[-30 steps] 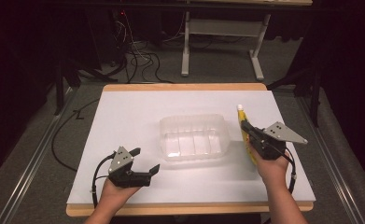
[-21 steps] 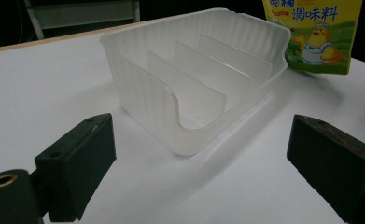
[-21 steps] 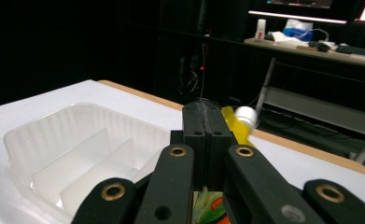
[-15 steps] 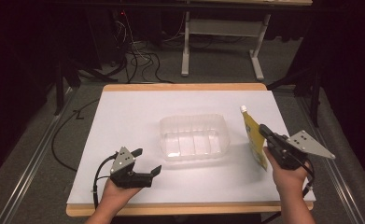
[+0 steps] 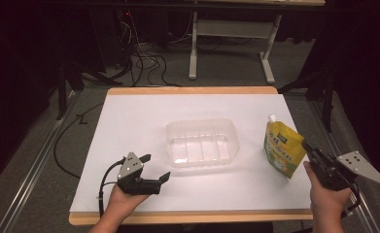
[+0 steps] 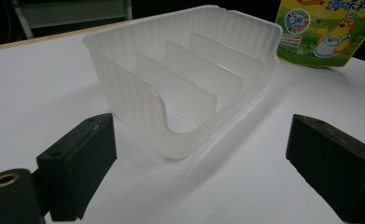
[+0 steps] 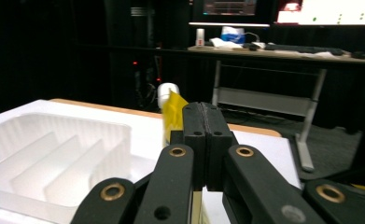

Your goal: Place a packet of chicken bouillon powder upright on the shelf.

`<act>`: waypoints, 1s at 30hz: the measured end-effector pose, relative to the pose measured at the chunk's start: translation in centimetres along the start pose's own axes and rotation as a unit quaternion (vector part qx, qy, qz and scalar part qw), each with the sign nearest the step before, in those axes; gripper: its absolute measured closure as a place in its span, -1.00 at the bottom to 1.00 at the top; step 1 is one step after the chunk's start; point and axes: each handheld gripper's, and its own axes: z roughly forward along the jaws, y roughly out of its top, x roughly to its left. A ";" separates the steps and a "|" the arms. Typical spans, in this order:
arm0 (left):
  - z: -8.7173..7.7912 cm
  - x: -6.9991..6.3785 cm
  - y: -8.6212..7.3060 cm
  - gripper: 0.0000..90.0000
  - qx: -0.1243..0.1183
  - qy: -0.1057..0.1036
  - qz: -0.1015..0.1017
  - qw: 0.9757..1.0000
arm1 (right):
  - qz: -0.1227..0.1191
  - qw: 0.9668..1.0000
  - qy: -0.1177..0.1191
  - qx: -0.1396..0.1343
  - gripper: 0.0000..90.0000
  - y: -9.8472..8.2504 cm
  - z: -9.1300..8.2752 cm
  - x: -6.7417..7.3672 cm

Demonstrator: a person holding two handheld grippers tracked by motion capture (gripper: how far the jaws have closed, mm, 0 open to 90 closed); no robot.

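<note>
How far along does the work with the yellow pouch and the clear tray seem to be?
Done: the right gripper is shut on the yellow pouch, held beside the clear tray. In hand: carrying it. Left: the tray's compartments are empty, so placing probably remains; the left gripper is open.

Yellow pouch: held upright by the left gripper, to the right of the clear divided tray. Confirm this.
Wrong gripper. The right gripper is shut on the yellow pouch, as the high view shows; the left gripper sits open and empty. The pouch does stand upright, right of the clear tray.
</note>
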 end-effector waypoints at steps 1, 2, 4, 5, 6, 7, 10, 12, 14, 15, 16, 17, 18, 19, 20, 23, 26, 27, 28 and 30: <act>0.0 0.0 0.0 -0.80 0.000 0.000 0.001 1.000 | 0.000 1.000 0.000 0.000 1.00 0.0 0.0 0.0; 0.1 0.0 0.0 -0.80 -0.001 0.001 0.001 1.000 | 0.002 1.000 -0.005 0.000 1.00 -0.1 -0.1 -0.3; 0.1 0.1 0.0 -0.80 0.001 0.000 0.002 1.000 | 0.008 1.000 -0.014 -0.001 1.00 -0.3 -0.4 -0.7; 0.1 0.1 0.0 -0.80 0.001 0.000 0.002 1.000 | 0.012 1.000 -0.015 -0.002 1.00 -0.3 -0.5 -1.0; 0.1 0.1 0.0 -0.80 0.001 -0.001 0.003 1.000 | 0.017 1.000 -0.020 -0.001 1.00 -0.5 -0.7 -1.4; 0.1 0.1 0.0 -0.80 0.001 -0.001 0.003 1.000 | 0.017 1.000 -0.020 -0.001 1.00 -0.5 -0.7 -1.4; 0.1 0.0 -0.1 -0.80 0.003 0.001 0.006 1.000 | 0.025 1.000 -0.020 0.000 1.00 -0.6 -0.8 -1.7; 0.2 0.1 -0.1 -0.80 0.003 0.002 0.006 1.000 | 0.026 1.000 -0.017 0.000 1.00 -0.6 -0.9 -1.8; 0.2 0.1 -0.1 -0.80 0.003 0.003 0.006 1.000 | 0.029 0.999 -0.015 0.002 0.91 -0.6 -0.8 -1.7; 0.2 0.1 -0.1 -0.80 0.003 0.003 0.006 1.000 | 0.029 0.999 -0.015 0.002 0.91 -0.6 -0.8 -1.7; 0.2 0.0 -0.1 -0.80 0.003 0.003 0.007 1.000 | 0.030 0.999 -0.014 0.003 0.89 -0.6 -0.8 -1.7; 0.2 0.0 -0.1 -0.80 0.003 0.003 0.007 1.000 | 0.029 0.999 -0.013 0.007 0.79 -0.7 -0.7 -1.7; 0.1 0.0 -0.1 -0.80 0.003 0.004 0.007 1.000 | 0.029 0.999 -0.013 0.007 0.79 -0.7 -0.7 -1.7; 0.1 0.1 -0.1 -0.80 0.003 0.004 0.007 1.000 | 0.031 0.999 -0.007 0.010 0.72 -0.8 -0.5 -1.7; 0.1 0.1 -0.1 -0.80 0.003 0.004 0.007 1.000 | 0.030 0.999 -0.005 0.014 0.65 -0.8 -0.4 -1.6; 0.1 0.1 -0.1 -0.80 0.002 0.004 0.007 1.000 | 0.031 0.999 0.003 0.023 0.51 -0.8 -0.1 -1.5; 0.1 0.1 -0.1 -0.79 0.001 0.003 0.006 1.000 | 0.031 0.998 0.013 0.045 0.33 -1.1 0.5 -1.2; 0.1 0.2 -0.1 -0.78 0.000 0.003 0.006 1.000 | 0.032 0.998 0.015 0.049 0.32 -1.2 0.7 -1.2; 0.1 0.2 -0.1 -0.78 -0.001 0.003 0.006 1.000 | 0.031 0.998 0.016 0.055 0.32 -1.4 0.8 -1.1; 0.0 0.2 0.0 -0.77 -0.003 0.004 0.005 1.000 | 0.029 0.997 0.024 0.068 0.30 -1.9 1.2 -1.0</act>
